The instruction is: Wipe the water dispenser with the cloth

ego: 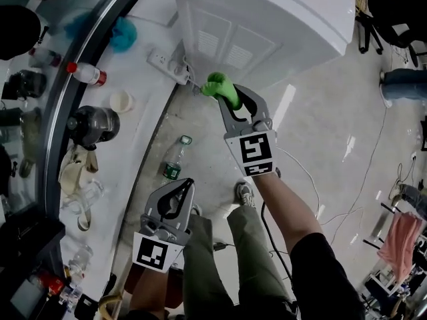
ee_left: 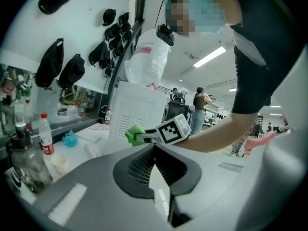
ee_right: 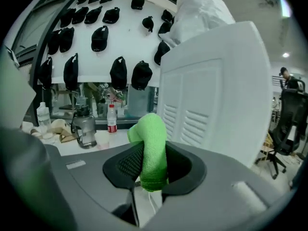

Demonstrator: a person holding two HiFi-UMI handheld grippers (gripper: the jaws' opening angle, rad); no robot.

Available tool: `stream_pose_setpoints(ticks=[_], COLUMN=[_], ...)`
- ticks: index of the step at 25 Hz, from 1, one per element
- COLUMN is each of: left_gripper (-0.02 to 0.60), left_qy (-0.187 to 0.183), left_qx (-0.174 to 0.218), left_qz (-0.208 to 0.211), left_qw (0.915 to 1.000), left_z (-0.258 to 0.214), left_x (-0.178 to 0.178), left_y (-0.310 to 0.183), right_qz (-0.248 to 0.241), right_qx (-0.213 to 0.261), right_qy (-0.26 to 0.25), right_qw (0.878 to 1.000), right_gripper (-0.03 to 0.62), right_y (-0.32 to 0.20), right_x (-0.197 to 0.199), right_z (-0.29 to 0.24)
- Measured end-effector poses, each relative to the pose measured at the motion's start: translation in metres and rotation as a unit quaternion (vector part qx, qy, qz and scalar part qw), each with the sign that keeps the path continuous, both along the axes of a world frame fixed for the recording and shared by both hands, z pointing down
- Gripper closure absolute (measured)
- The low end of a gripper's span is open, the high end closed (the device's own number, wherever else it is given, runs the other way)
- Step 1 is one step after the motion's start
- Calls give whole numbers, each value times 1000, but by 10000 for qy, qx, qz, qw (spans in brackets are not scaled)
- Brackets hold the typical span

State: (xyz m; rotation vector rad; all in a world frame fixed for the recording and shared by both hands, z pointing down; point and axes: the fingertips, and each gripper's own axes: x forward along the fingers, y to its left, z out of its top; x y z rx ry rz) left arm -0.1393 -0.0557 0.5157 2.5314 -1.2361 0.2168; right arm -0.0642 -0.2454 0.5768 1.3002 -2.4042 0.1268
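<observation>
my right claw (ego: 223,96) is clamped on a bright green cloth (ego: 221,87). the cloth is rolled into a thick wad that stands up between the jaws and curls over at the top. my right arm is stretched forward, so the wad sits at the lower corner of the water dispenser (ego: 267,19), against its white back panel with the vent slots. i cannot tell whether the cloth actually presses on the panel or sits just off it. from the right gripper view the dispenser stands just to the right of the cloth.

my left claw (ego: 181,191) hangs low and close to my body, well apart from the dispenser. its jaws are together with nothing between them.

a white power strip (ego: 167,64) lies on the white worktop (ego: 150,132) just left of the cloth. further left on the worktop are a bottle with a red cap (ego: 87,74), a small cup (ego: 121,101) and a dark jug (ego: 93,124). a blue rag (ego: 123,33) lies near the far end. a bottle with a green cap (ego: 175,159) lies on the grey floor (ego: 320,125) beside the worktop. black caps (ee_right: 118,73) hang in rows on the wall behind the worktop.
</observation>
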Motion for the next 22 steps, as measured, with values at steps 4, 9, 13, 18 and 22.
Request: stream_pose_setpoints(ticks=[4,9,13,18,22], left_gripper=[580,580,580,580,580], left_qy=[-9,-55,-159,-154,-96], left_qx=[45,8,-30,-104,-92], left_qz=[-276,-576,-708,-781,-631], left_qw=[9996,9983,9974,9968,9979], left_z=[5,10,14,25,22], left_x=[-43,-92,-119,-118,-89], left_y=[-7,-7,-2,3,1], right_qz=[-27,140,302,519,690], right_qx=[-97,-280,-331,-364,-501], right_qy=[-5,215,402,462,371], right_qw=[9999,9993,9982,9969,9957], right_gripper=[480,480,480,480,480], right_y=[-40,-82,-103,-109,-95], right_x=[-56,-92,-96,-77,-42], right_z=[13,35,44,43,46])
